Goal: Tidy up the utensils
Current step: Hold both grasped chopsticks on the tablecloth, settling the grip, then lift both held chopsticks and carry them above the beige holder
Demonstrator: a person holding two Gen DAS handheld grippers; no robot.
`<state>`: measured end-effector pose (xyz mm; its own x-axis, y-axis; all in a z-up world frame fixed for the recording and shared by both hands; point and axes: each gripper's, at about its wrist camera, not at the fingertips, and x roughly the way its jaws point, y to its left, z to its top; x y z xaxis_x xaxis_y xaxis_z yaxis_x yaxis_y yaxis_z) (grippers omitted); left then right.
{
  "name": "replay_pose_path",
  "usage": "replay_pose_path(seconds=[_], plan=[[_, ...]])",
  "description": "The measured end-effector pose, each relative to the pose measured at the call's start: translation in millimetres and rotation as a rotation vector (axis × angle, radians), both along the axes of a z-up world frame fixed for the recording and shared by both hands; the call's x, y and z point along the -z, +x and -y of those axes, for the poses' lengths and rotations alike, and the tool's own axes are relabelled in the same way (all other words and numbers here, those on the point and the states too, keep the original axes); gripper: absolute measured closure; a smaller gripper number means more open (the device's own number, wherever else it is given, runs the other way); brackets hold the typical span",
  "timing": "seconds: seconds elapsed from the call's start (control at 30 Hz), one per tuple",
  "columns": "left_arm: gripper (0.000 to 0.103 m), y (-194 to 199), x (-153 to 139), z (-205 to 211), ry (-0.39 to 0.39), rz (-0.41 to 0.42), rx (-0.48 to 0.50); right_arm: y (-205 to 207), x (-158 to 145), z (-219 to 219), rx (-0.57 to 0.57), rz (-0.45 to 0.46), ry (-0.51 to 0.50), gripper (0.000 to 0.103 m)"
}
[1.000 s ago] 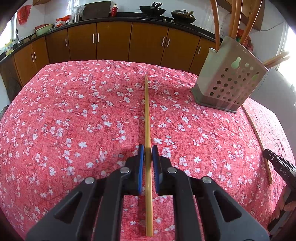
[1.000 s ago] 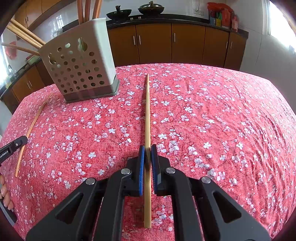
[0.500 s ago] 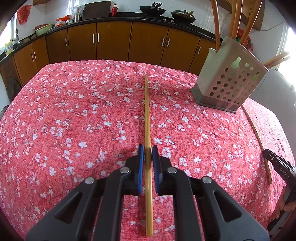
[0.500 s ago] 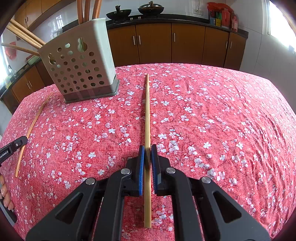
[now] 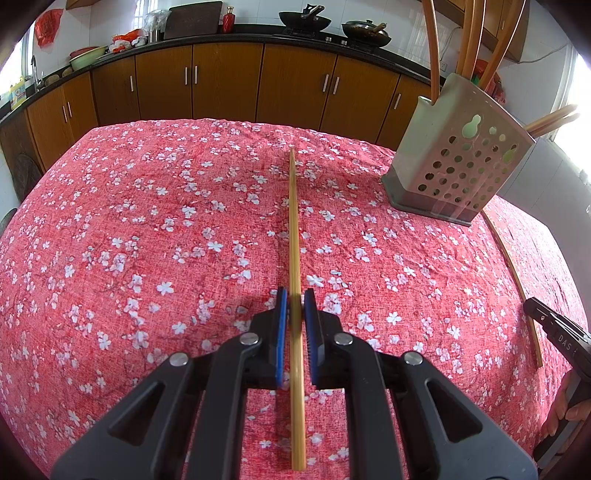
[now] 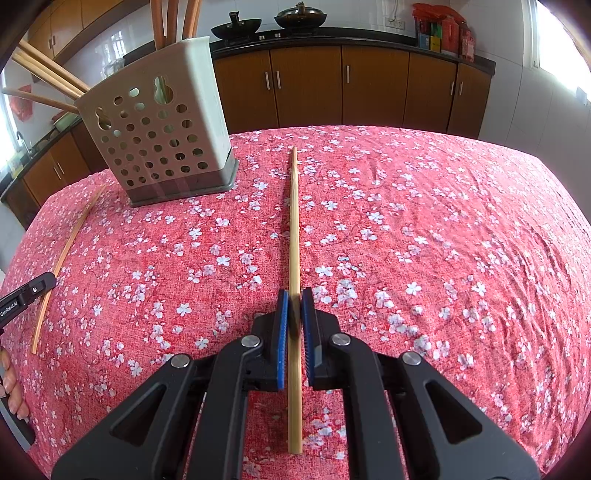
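Between the blue pads of each tool, left tool and right tool, you clamp one chopstick lengthwise, pointing ahead, ready for the holder standing ahead on the bench.

a red floral tablecloth covers the table; behind it brown cabinets run under a dark counter bearing two woks, a red bottle and a green basin
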<state>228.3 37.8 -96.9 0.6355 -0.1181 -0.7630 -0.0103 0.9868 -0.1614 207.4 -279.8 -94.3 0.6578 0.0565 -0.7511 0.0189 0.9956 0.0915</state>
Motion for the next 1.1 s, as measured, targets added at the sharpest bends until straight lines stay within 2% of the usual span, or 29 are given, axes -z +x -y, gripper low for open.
replay_pose_path(seconds=[0.87, 1.0, 1.1], plan=[[0.091, 0.2, -1.0, 2.8, -0.012, 0.000, -0.001, -0.1, -0.2, 0.7, 0.000, 0.000, 0.005, 0.094], [0.091, -1.0, -2.2, 4.5, 0.013, -0.001, 0.004, -0.2, -0.6, 2.0, 0.000, 0.000, 0.020, 0.094], [0.085, -7.6, -3.4, 8.5, 0.041, 0.000, 0.024, -1.8, -0.7, 2.8, 0.005, 0.000, 0.038, 0.094]])
